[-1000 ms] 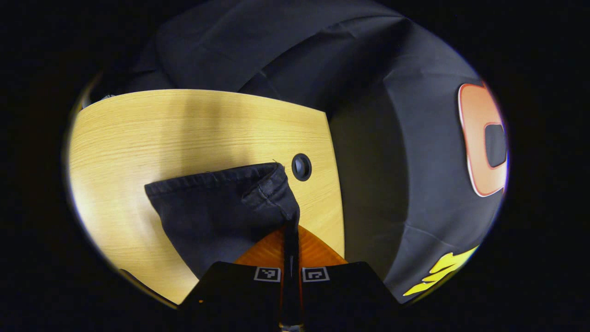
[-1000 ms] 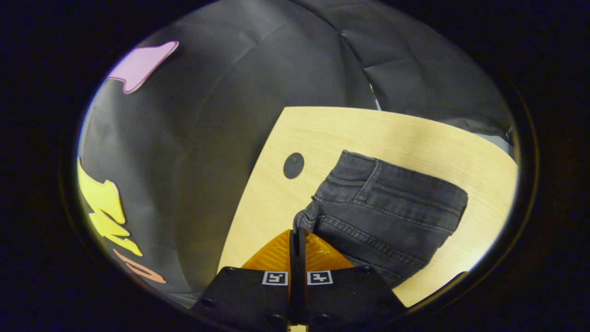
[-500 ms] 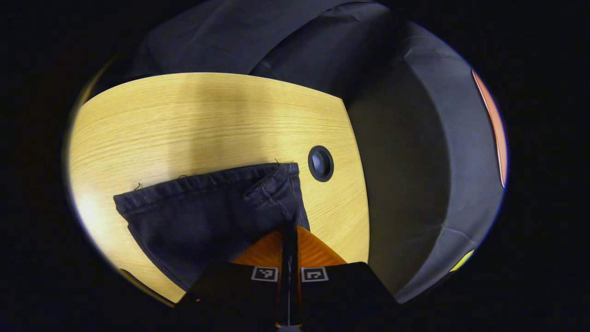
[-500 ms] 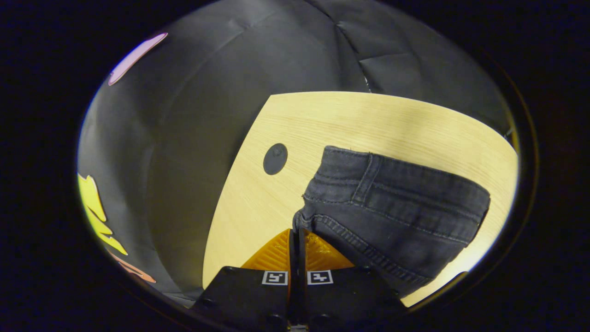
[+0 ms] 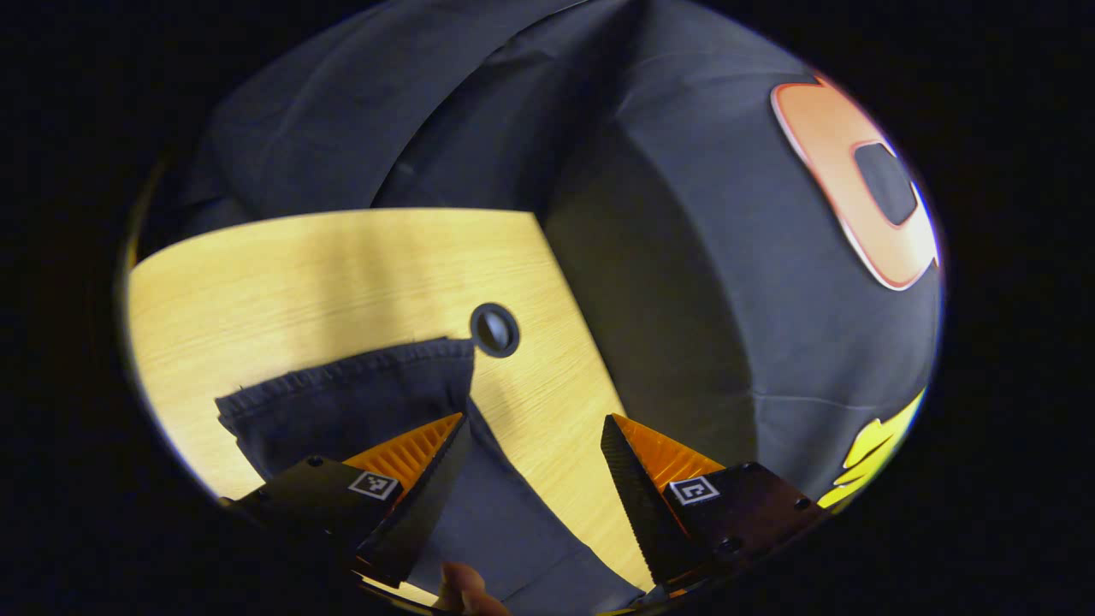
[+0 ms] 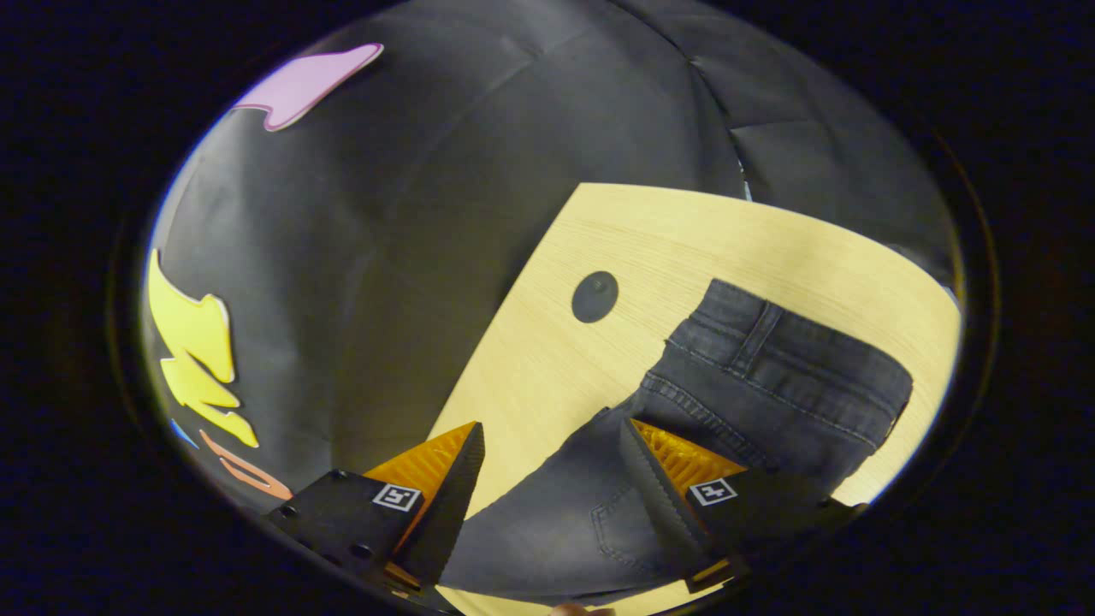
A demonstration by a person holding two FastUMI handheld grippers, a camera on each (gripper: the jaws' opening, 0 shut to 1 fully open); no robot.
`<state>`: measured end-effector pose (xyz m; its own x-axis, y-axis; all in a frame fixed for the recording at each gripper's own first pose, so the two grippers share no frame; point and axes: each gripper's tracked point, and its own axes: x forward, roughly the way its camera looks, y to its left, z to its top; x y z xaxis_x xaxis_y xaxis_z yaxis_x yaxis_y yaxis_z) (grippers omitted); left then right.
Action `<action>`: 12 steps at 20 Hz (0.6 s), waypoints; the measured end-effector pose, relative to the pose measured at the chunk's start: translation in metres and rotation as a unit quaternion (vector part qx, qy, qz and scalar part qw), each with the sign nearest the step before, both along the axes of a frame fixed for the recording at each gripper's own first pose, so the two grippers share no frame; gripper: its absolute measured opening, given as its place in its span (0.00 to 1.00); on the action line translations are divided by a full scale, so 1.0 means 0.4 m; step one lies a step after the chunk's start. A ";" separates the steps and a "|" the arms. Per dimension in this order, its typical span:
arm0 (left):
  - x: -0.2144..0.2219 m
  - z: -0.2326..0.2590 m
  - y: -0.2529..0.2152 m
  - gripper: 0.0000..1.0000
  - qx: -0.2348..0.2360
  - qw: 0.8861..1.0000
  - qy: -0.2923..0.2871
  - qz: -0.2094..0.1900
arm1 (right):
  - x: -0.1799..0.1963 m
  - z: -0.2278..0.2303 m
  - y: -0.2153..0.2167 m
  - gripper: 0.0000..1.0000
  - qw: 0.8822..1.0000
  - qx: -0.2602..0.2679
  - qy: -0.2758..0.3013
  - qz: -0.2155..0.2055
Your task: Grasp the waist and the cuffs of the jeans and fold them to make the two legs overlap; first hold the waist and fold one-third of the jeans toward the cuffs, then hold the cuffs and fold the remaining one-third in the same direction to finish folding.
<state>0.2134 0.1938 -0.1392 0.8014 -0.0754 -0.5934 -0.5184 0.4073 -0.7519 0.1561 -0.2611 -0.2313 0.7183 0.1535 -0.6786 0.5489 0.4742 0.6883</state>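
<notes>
Dark jeans (image 6: pixel 753 402) lie flat on the wooden table, legs overlapped; hemmed cuffs (image 5: pixel 342 381) and belt-looped waist (image 6: pixel 804 351) face the far edge.

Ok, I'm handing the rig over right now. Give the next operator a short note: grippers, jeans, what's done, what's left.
Left gripper: open, holding nothing, above the cuffs.
Right gripper: open, holding nothing, above the waist.
The jeans lie on the wooden table, cuffs and waist each beside a round cable hole.
Done: both ends are laid down and free; the legs appear overlapped, though that's hard to confirm.
Left: fold the waist third toward the cuffs, then the cuff third.
</notes>
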 end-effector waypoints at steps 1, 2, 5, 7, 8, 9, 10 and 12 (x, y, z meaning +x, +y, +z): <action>-0.016 0.062 0.003 0.99 0.024 0.999 -0.021 -0.006 | -0.021 0.020 -0.015 0.98 1.000 -0.004 -0.006 -0.001; -0.034 0.020 0.039 0.99 0.054 0.998 -0.040 -0.013 | -0.049 0.035 -0.032 0.98 1.000 -0.010 -0.009 -0.004; -0.080 0.164 0.066 0.99 0.136 0.986 -0.089 -0.039 | -0.143 0.055 -0.092 0.98 1.000 -0.016 -0.006 -0.026; -0.103 0.240 0.068 0.99 0.181 0.975 -0.115 -0.054 | -0.214 0.052 -0.128 0.97 0.999 -0.017 0.004 -0.040; -0.116 0.270 0.068 0.99 0.202 0.969 -0.126 -0.060 | -0.256 0.045 -0.139 0.97 0.999 -0.017 0.012 -0.046; -0.135 0.304 0.067 0.99 0.225 0.962 -0.138 -0.066 | -0.287 0.040 -0.148 0.98 0.998 -0.018 0.017 -0.049; -0.156 0.343 0.068 0.99 0.249 0.954 -0.149 -0.069 | -0.321 0.031 -0.152 0.98 0.998 -0.020 0.023 -0.051; -0.193 0.407 0.058 0.99 0.309 0.933 -0.169 -0.078 | -0.380 0.013 -0.154 0.97 0.998 -0.021 0.032 -0.053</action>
<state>0.1362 0.2172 0.0236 0.9584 0.0650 -0.2778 -0.1918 0.8677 -0.4587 0.0040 -0.3227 -0.2263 0.6840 0.0484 -0.7279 0.6402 0.4386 0.6307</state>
